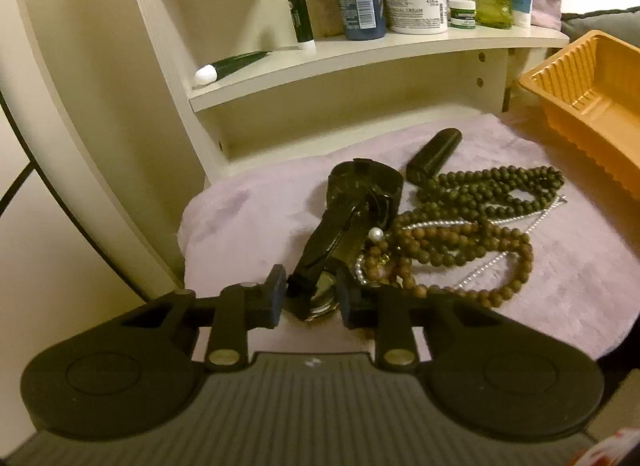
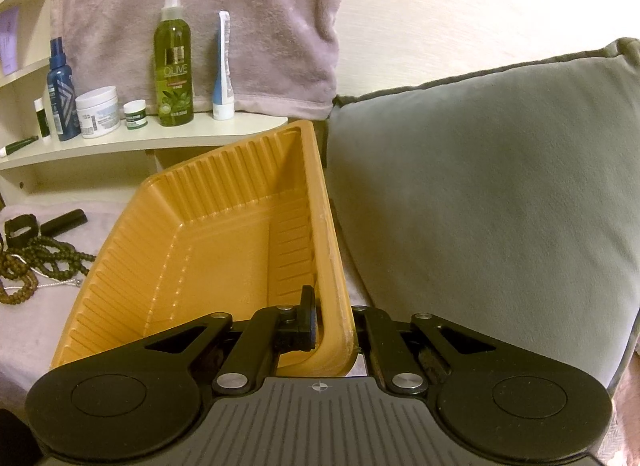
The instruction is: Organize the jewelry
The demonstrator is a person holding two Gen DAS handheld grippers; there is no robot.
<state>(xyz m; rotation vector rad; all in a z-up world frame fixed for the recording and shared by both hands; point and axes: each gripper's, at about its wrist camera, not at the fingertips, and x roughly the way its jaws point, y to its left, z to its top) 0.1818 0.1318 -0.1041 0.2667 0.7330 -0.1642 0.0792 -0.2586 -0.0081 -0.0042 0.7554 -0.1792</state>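
Left gripper point(image 1: 311, 298) pinches what looks like a black-strapped watch point(image 1: 340, 234), lower centre; bead necklaces point(image 1: 472, 221) tangle just right. Right gripper point(image 2: 334, 326) clamps the orange tray point(image 2: 200, 234) rim. Grey cushion point(image 2: 480, 185) crowds tray's right.

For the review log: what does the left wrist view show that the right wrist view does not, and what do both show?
Only the left wrist view shows the left gripper closed around a black watch, and a single white pearl on the bead pile.

Only the right wrist view shows the right gripper clamped on the rim of the orange tray, with a grey cushion beside it.

Both show the tray, the dark bead necklaces on the lilac towel, the black tube, and the shelf toiletries, including the white cream jar.
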